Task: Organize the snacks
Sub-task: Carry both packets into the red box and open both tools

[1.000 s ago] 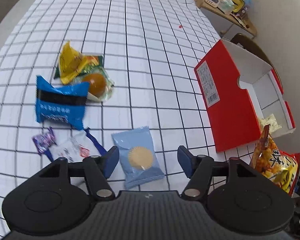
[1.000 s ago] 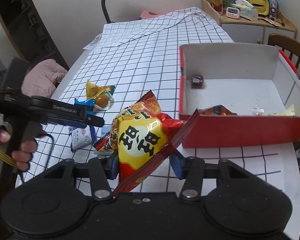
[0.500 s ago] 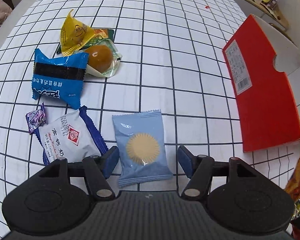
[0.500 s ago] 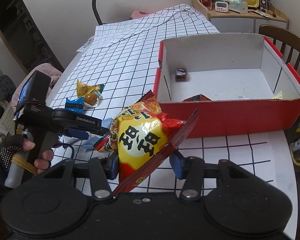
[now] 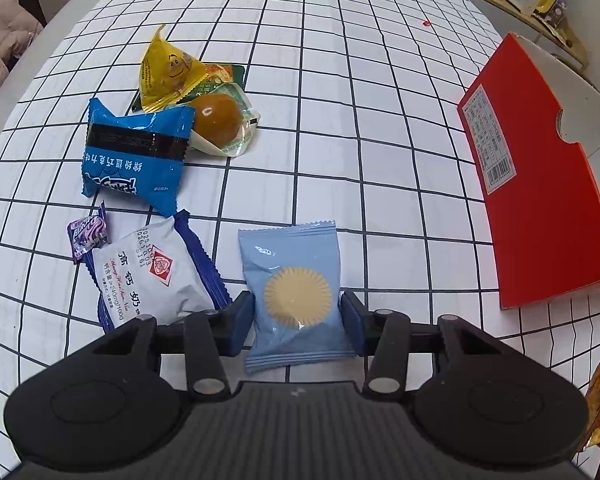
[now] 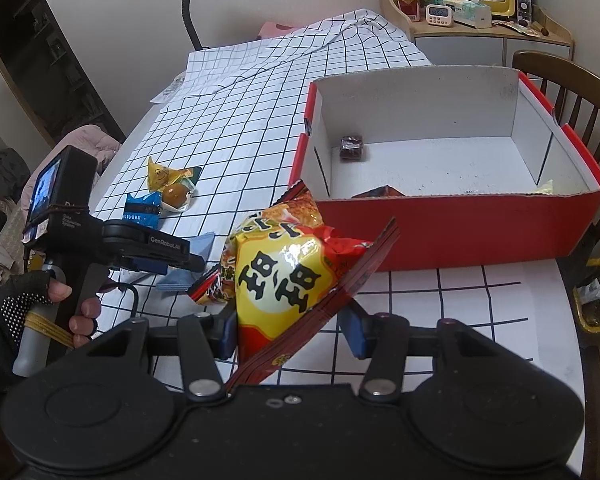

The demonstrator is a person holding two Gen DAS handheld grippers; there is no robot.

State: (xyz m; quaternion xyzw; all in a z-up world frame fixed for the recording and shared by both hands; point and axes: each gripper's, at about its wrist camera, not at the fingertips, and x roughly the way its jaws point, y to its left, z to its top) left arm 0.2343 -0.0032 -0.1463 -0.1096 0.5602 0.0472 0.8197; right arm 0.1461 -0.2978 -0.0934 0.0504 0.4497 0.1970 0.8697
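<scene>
A light blue packet (image 5: pixel 296 280) with a round biscuit lies flat on the checked cloth. My left gripper (image 5: pixel 298 316) points down over it, its jaws closing, and both pads touch the packet's sides. My right gripper (image 6: pixel 292 328) is shut on a yellow and red chip bag (image 6: pixel 284 264), held above the table in front of the red box (image 6: pixel 460 220). That box holds a small dark snack (image 6: pixel 352 147) and a few wrappers. In the right wrist view a gloved hand (image 6: pixel 32 304) carries the left gripper (image 6: pixel 172 256).
Left of the packet lie a white and blue pouch (image 5: pixel 152 276), a purple candy (image 5: pixel 88 234), a blue packet (image 5: pixel 136 156), a yellow packet (image 5: pixel 168 72) and a wrapped brown pastry (image 5: pixel 216 118). A wooden chair (image 6: pixel 580 92) and a yellow bin (image 6: pixel 598 294) stand beside the table.
My left gripper has tipped down over the light blue packet and its jaws have narrowed onto its sides. The right gripper has drifted, so the red box now sits more to the right.
</scene>
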